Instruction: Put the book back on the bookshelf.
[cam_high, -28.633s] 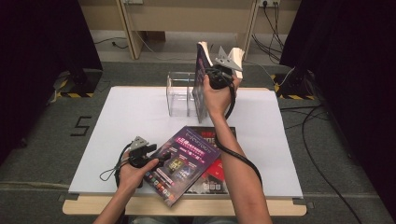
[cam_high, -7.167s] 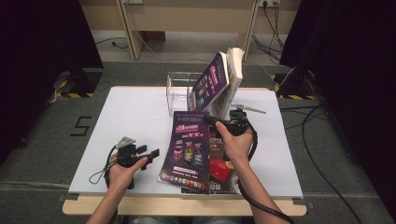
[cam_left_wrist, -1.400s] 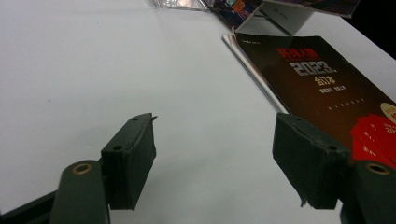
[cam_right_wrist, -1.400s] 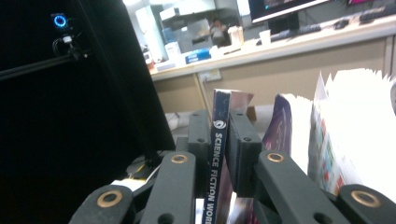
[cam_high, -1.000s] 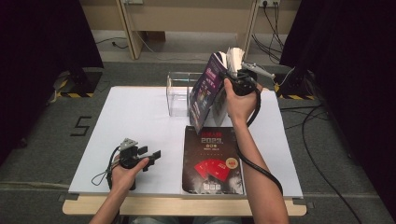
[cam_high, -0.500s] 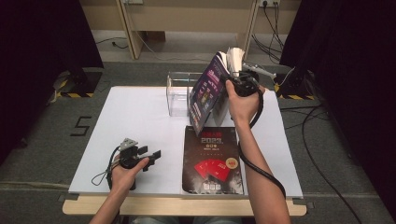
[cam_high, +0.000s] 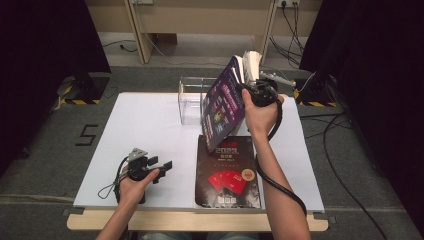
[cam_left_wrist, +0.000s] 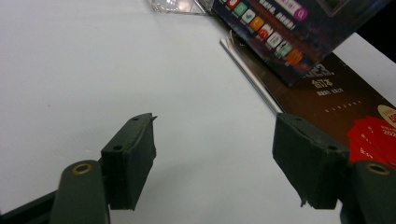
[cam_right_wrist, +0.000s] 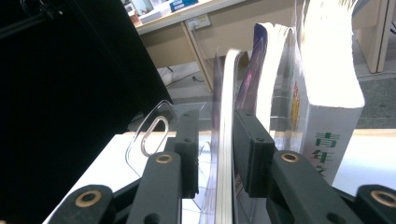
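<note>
High view, left to right: your left gripper (cam_high: 159, 166) rests idle on the white table (cam_high: 145, 125), jaws spread and empty. Your right gripper (cam_high: 248, 86) has just been loosening around the purple magazine (cam_high: 222, 102), which stands tilted in the clear rack (cam_high: 189, 100); the jaws still flank it. Let go now and it could tip onto the dark magazine (cam_high: 227, 172). Grey carpet, dark curtains and cables surround you.

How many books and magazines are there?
4 that I can see. One black magazine lies flat on the table. A purple magazine, another purple one and a thick white book stand in the clear rack; more may be hidden.
</note>
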